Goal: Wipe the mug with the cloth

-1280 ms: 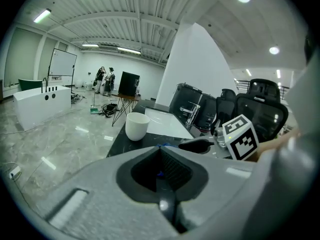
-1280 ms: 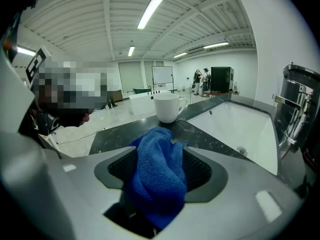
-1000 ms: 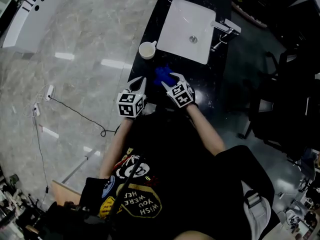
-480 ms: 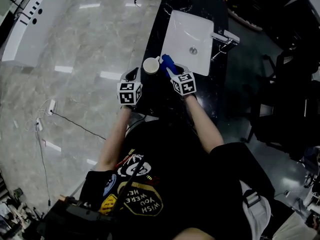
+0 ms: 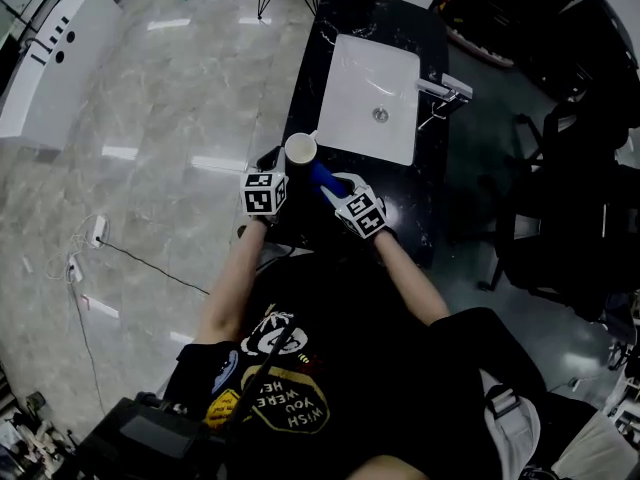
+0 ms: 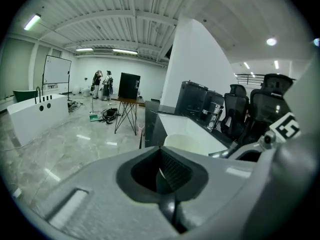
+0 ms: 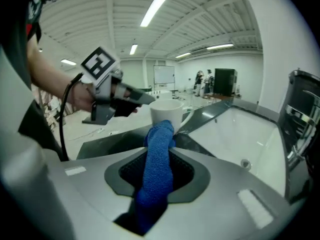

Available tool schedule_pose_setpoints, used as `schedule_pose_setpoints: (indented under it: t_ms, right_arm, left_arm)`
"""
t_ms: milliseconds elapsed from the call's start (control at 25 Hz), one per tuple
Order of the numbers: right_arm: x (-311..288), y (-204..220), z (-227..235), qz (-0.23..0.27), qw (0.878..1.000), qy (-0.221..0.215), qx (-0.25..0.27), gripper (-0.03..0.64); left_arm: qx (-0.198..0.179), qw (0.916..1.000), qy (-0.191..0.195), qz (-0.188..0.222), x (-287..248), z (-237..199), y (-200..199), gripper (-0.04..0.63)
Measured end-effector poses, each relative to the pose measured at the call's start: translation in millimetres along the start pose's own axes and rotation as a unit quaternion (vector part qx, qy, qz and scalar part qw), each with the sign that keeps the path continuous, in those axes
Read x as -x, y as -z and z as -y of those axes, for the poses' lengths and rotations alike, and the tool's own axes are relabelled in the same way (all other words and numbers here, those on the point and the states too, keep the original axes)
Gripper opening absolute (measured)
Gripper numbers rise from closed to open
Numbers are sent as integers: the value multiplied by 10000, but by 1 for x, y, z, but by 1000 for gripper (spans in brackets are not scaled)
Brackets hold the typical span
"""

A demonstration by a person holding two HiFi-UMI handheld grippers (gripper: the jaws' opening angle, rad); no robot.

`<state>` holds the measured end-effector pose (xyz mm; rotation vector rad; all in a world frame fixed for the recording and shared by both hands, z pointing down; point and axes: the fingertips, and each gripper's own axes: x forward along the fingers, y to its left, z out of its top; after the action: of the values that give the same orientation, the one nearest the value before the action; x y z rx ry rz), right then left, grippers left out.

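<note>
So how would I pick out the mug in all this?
Find the black counter with the white sink set into it. At the sink's near left corner stands the mug, beside a blue cloth. It is the only small round white cup there, with its handle toward the sink.

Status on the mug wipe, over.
Right tool just closed on blue cloth. Left tool at rim of white mug, grip unconfirmed. Mug upright on black counter; nothing between cloth and mug.

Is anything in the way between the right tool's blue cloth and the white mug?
Nothing visible does. The right tool's jaws have just been closing on the cloth, which points straight at the mug; the left tool sits off to one side.
</note>
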<state>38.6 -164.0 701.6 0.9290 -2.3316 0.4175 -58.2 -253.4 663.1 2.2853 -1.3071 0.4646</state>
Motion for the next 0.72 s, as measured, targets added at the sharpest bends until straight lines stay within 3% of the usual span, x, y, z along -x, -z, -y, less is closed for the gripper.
schedule_pose_setpoints:
  t_ms: [160, 240, 320, 400, 560, 640, 720]
  right_arm:
    - [17, -51, 74, 868, 9875, 967, -896, 97]
    - [11, -64, 93, 858, 9847, 1120, -1024, 97]
    - [-6, -51, 78, 281, 9928, 856, -792, 97]
    - [-16, -26, 34, -350, 9984, 309, -326, 98]
    - [-15, 8, -55, -737, 9925, -735, 638, 98]
    - [-12, 6, -49, -658, 9940, -658, 579, 98]
    - [-8, -10, -9, -399, 9990, -161, 145, 97]
  left_arm:
    - [131, 9999, -33, 33, 2, 0, -2, 2]
    - [181, 9998, -73, 40, 2, 0, -4, 2]
    - [249, 9996, -103, 36, 2, 1, -2, 2]
    - [282, 9995, -137, 33, 3, 2, 1, 2]
    - [385, 9988, -281, 102, 5, 3, 3, 2]
    - [419, 9986, -291, 123, 7, 3, 2, 2]
    - [400, 9987, -285, 130, 7, 4, 1, 2]
